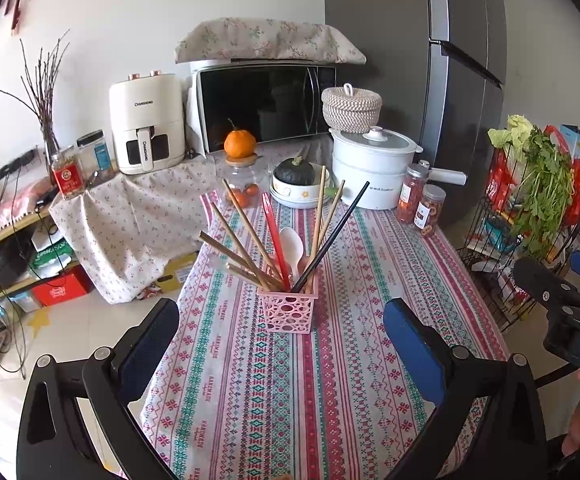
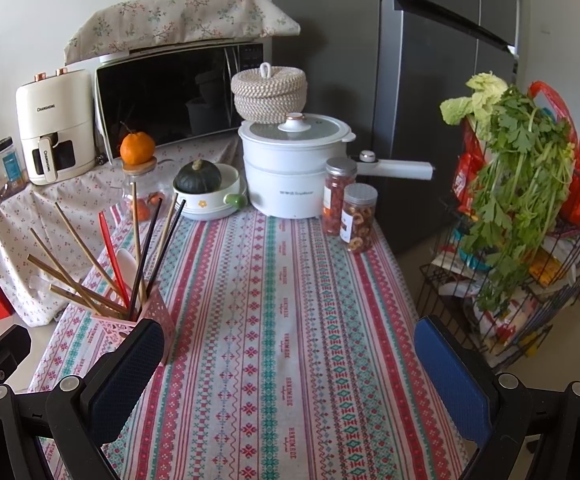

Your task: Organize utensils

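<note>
A pink openwork basket (image 1: 288, 312) stands on the patterned tablecloth (image 1: 290, 400). Upright in it are several wooden chopsticks (image 1: 242, 248), a red utensil (image 1: 276, 240), a white spoon (image 1: 293, 244) and a black chopstick (image 1: 334, 236). My left gripper (image 1: 282, 344) is open just in front of the basket, with nothing between its fingers. My right gripper (image 2: 290, 376) is open over bare cloth. In its view the basket (image 2: 162, 312) lies at the left, partly hidden behind the left finger (image 2: 130, 368). The right gripper's body (image 1: 570, 308) shows at the left wrist view's right edge.
At the table's far end stand a white lidded pot (image 2: 290, 176), two spice jars (image 2: 350, 212), a bowl holding a dark squash (image 2: 198, 178) and a glass jar topped by an orange (image 2: 138, 148). A wire rack with greens (image 2: 522, 184) stands right of the table.
</note>
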`<state>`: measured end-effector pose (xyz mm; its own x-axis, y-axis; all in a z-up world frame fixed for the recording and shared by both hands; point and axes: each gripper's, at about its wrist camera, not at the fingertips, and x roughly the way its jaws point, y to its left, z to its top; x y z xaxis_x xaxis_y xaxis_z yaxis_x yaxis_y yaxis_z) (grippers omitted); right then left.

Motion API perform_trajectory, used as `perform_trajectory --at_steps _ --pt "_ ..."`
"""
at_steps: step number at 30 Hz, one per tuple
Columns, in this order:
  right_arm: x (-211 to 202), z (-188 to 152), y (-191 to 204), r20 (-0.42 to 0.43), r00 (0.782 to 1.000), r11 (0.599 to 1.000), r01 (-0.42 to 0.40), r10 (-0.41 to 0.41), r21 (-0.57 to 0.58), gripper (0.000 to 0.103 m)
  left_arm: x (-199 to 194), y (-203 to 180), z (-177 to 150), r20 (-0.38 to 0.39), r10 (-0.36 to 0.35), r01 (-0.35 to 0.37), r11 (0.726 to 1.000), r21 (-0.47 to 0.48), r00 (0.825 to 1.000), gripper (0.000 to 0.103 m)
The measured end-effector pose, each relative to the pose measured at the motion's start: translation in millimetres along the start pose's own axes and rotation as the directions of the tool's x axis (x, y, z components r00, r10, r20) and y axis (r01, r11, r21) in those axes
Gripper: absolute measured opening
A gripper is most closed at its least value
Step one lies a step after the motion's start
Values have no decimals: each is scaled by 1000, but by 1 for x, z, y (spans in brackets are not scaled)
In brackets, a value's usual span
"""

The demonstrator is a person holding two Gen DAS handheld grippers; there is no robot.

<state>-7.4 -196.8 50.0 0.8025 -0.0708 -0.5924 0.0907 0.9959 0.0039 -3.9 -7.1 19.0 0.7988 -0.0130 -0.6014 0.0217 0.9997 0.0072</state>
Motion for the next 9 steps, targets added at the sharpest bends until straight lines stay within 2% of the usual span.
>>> perform_trajectory --at_steps 9 --pt "12 -4 -3 -14 1000 1000 -7 7 11 103 7 -3 -1 -23 -7 7 1000 10 1000 103"
